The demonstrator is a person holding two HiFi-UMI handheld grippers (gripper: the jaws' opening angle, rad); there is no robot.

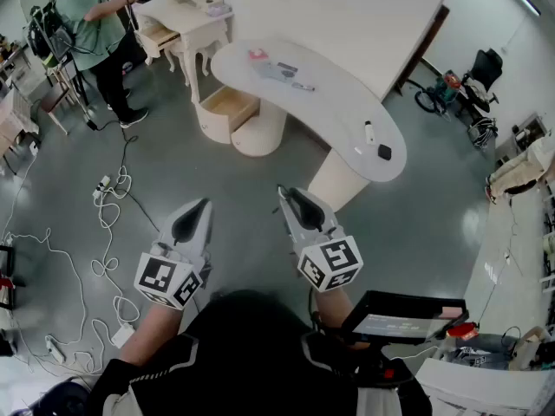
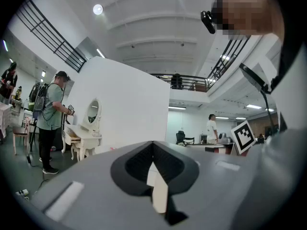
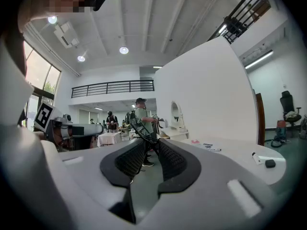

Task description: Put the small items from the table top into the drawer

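Note:
A curved white table [image 1: 347,115] stands ahead of me. On it lie a pink item [image 1: 257,55], some grey papers [image 1: 279,70], a small white bottle [image 1: 368,132] and a small black item [image 1: 384,152]. Under the table's left end a wooden drawer [image 1: 227,102] is pulled out. Both grippers hang over the floor, well short of the table. My left gripper [image 1: 204,203] is shut with nothing in it. On my right gripper [image 1: 284,191] the jaws stand a little apart and hold nothing. The right gripper view shows the bottle [image 3: 255,155] and the black item [image 3: 270,163] on the table's near end.
A person in a green shirt [image 1: 87,20] stands at a white dressing table [image 1: 186,20] at the back left. White cables [image 1: 108,198] trail across the grey floor on the left. A tall white partition [image 1: 347,7] rises behind the table. A black case [image 1: 403,315] sits close on my right.

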